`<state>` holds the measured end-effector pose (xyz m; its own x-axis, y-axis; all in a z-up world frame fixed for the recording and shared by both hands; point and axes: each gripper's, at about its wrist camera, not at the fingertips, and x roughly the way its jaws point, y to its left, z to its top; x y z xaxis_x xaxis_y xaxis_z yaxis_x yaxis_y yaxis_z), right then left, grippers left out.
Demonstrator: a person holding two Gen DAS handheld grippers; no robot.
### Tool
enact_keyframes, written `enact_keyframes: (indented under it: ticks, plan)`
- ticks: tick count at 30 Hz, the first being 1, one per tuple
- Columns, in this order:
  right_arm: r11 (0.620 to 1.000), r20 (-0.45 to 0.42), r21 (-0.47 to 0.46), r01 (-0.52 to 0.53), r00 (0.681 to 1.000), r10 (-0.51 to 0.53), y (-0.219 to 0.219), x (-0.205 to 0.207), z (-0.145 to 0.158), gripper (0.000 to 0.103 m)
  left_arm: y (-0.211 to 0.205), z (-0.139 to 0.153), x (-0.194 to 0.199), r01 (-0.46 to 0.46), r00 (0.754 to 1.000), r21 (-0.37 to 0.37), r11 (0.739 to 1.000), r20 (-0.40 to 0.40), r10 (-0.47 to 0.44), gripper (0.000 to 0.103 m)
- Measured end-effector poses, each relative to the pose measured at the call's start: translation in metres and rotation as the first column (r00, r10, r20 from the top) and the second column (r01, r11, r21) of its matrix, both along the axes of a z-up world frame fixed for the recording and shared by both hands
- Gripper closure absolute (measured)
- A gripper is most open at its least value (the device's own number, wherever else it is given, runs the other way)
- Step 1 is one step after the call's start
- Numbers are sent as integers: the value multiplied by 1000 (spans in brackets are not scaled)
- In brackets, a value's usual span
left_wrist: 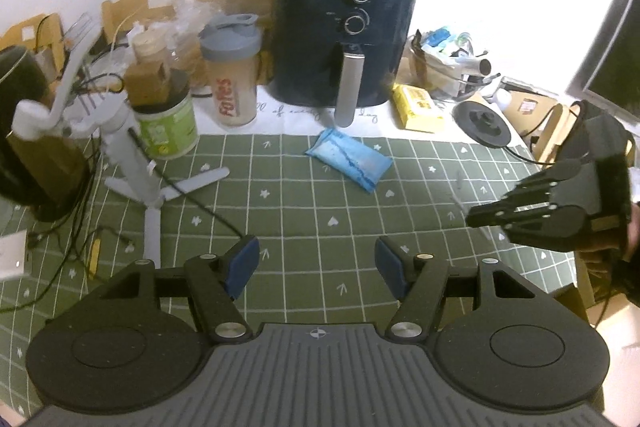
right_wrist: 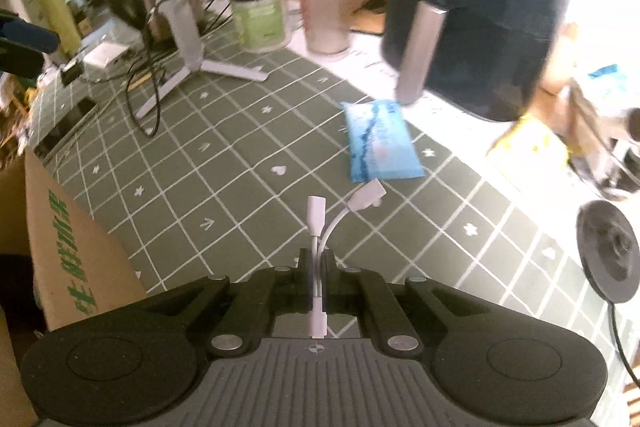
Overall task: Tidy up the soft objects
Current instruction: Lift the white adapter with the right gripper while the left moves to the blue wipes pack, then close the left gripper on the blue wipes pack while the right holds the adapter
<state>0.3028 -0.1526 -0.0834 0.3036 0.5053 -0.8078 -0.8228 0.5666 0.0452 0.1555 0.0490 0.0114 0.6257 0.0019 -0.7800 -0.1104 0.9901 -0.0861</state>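
In the left wrist view, the left gripper [left_wrist: 318,265] is seen held above the green gridded cloth [left_wrist: 304,211], its blue-padded jaws spread apart with nothing between them. A blue pack [left_wrist: 349,160] lies flat on the cloth beyond the jaws, just in front of the air fryer [left_wrist: 346,27], whose handle hangs down near the pack's far end. A shaker bottle [left_wrist: 234,71] and a green tub [left_wrist: 170,125] are set to the left of the fryer, with a white tripod [left_wrist: 140,167] in front of them, its legs on the cloth. A yellow pack [left_wrist: 418,107] and a black disc [left_wrist: 484,123] are placed to the right of the fryer. The right gripper [left_wrist: 474,219] is seen at the right edge, its jaws together. In the right wrist view — somewhat blurred — the right gripper [right_wrist: 318,259] is shown pinched shut on a white cable [right_wrist: 318,247], folded so that two plug ends stick out forward and one end hangs behind the jaws. The blue pack [right_wrist: 378,143] lies on the cloth [right_wrist: 224,163] just beyond the plug ends, near the fryer [right_wrist: 480,15]. A cardboard box [right_wrist: 68,243] is seen at the left, beside the cloth's edge.
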Motion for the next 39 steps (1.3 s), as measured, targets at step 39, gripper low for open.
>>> enact_keyframes:
  ticks: [39]
  plan:
    - [870,-35,151,470,882,-470,-128,-57,26,97,-24,-79,187,12,984,-54,998,-177,-21,23]
